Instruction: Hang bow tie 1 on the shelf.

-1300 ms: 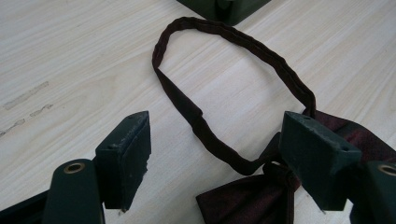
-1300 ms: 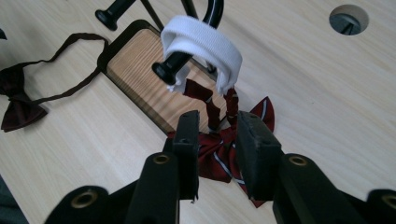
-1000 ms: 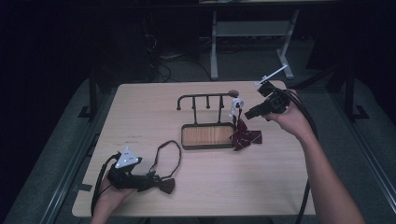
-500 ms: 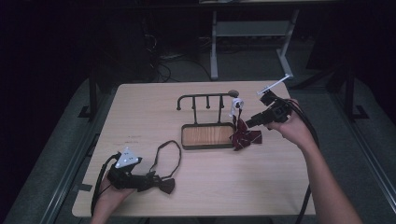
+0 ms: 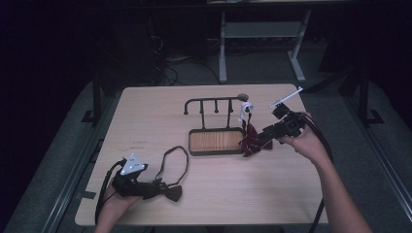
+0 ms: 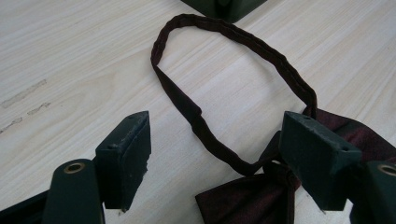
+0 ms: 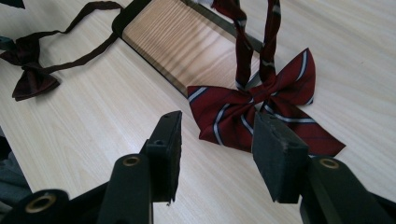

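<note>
Striped in grey on dark red, a satin bow tie (image 7: 261, 109) lies on the pale wooden table (image 5: 291, 194) just ahead of our right gripper (image 7: 217, 140), whose two black jaws stand spread with nothing between them. In the right gripper view the bow sits a little beyond the jaw tips and slightly toward the right-hand jaw, apart from both. Its two striped bands rise from the knot toward a black metal rack with a row of pegs (image 5: 214, 104). The rack stands on a dark-framed tray with a light wood floor (image 7: 182, 42), and the bow lies on the table, overlapping the tray's near corner.

From the high view we see the right gripper (image 5: 260, 138) held low beside the striped bow tie (image 5: 250, 141), at the tray's right end.

Near the table's front-left corner, our left gripper (image 6: 215, 154) is also spread wide. A plain dark maroon bow tie (image 6: 261, 196) lies on the table between and under its jaws, nearer the right-hand jaw; we cannot tell whether that jaw touches it. Its thin neck strap (image 6: 233, 84) loops away across the wood.
</note>
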{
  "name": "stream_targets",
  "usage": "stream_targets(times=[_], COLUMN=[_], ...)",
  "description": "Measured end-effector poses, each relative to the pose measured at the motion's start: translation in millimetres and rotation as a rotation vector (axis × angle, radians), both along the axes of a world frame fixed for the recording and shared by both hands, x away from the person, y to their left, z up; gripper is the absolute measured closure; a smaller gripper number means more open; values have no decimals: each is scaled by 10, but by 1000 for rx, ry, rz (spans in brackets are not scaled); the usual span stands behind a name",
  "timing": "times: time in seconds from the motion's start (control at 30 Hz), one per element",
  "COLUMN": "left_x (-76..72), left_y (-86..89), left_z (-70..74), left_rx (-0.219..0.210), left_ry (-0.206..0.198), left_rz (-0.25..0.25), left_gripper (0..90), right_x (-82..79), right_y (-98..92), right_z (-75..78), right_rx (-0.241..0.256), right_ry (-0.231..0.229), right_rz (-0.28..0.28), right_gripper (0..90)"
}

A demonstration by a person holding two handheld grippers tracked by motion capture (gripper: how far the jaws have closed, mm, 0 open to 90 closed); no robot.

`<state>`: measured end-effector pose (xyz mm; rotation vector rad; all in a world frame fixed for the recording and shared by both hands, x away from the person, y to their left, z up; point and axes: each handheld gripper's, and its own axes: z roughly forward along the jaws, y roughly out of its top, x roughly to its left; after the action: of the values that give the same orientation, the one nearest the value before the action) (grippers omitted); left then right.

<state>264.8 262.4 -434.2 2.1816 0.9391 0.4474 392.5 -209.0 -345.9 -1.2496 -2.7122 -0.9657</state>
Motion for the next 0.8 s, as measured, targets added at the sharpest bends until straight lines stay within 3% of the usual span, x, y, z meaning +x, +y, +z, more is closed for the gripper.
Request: stream_targets(times=[0.7, 0.8], left_x=[11, 11], left_y=[-11, -13], left_z=[6, 7], left_rx=[-7, -7], left_ry=[4, 5], left_rz=[-4, -3], left_gripper=[258, 258], right_x=[-216, -249], right_y=[-83, -87], right_z=[-225, -245], right_rx=[14, -7], right_ry=[3, 0], right_rz=[-7, -9], right_gripper=[475, 463])
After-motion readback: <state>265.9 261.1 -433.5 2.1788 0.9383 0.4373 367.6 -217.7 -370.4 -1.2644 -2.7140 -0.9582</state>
